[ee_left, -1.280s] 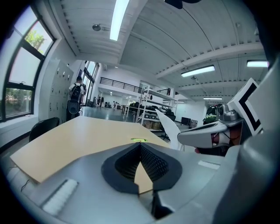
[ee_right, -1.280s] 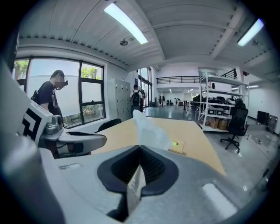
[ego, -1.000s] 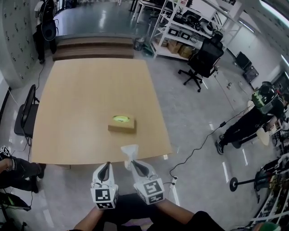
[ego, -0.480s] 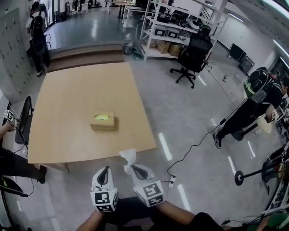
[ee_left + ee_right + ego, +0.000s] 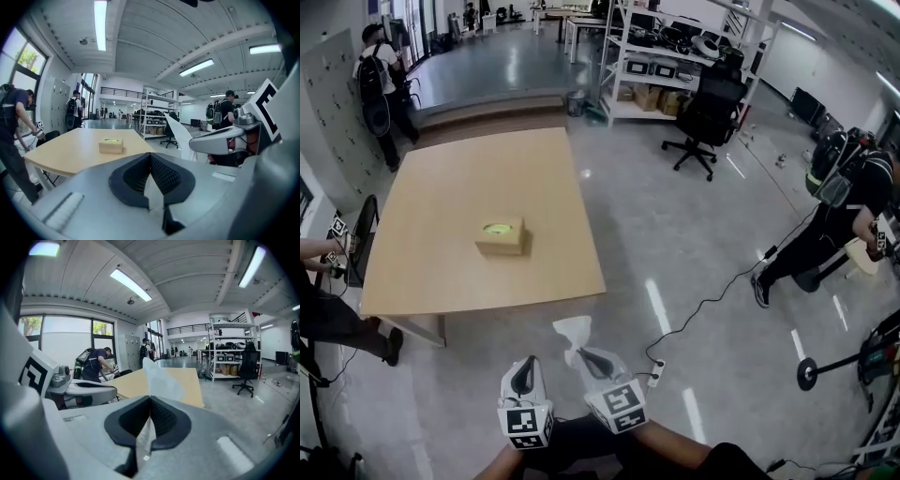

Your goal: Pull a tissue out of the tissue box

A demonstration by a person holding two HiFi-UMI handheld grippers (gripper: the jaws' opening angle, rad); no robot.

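The tan tissue box (image 5: pixel 501 235) with a green top opening sits near the middle of the wooden table (image 5: pixel 469 169); it also shows far off in the left gripper view (image 5: pixel 111 146). My right gripper (image 5: pixel 578 354) is shut on a white tissue (image 5: pixel 573 333) that stands up from its jaws (image 5: pixel 161 377), over the grey floor, well off the table's near edge. Beside it my left gripper (image 5: pixel 524 361) is shut with nothing seen in it (image 5: pixel 150 155). From the left gripper view the tissue (image 5: pixel 180 136) sticks out of the right gripper's tip.
A person (image 5: pixel 323 281) bends at the table's left side beside a black chair (image 5: pixel 362 230). Another person (image 5: pixel 839 202) with a backpack stands at the right. A black office chair (image 5: pixel 709 112), shelves (image 5: pixel 666 61) and a floor cable (image 5: pixel 712 300) lie beyond.
Both grippers, the right one still holding the tissue, have drawn back from the table; the table and box now lie farther away and to the left.
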